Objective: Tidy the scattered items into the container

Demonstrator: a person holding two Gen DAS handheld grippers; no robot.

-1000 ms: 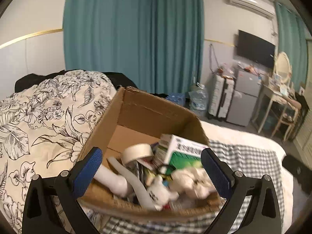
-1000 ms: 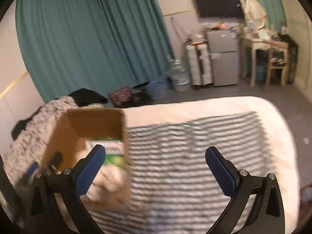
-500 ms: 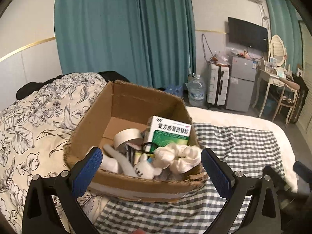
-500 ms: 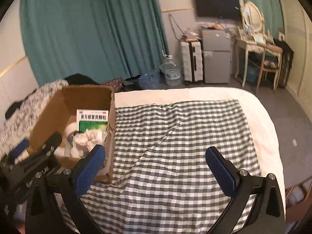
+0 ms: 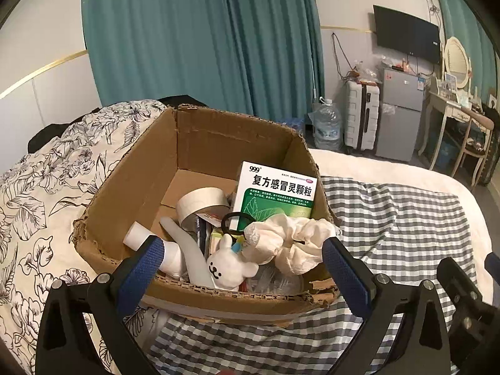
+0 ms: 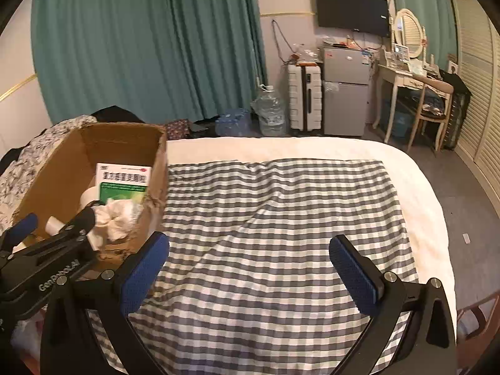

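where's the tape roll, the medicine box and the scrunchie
tape roll [image 5: 200,201], left wrist view, on its outer band
medicine box [image 5: 276,193], left wrist view, on its printed front
scrunchie [image 5: 290,240], left wrist view, on its bunched cream fabric

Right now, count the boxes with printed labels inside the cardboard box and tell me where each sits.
1. The green-and-white medicine box stands upright against the right wall of the cardboard box, behind the cream scrunchie. Others may lie buried under the pile.

Rough corrugated cardboard box [image 5: 131,187] on matt checked cloth [image 6: 281,218].
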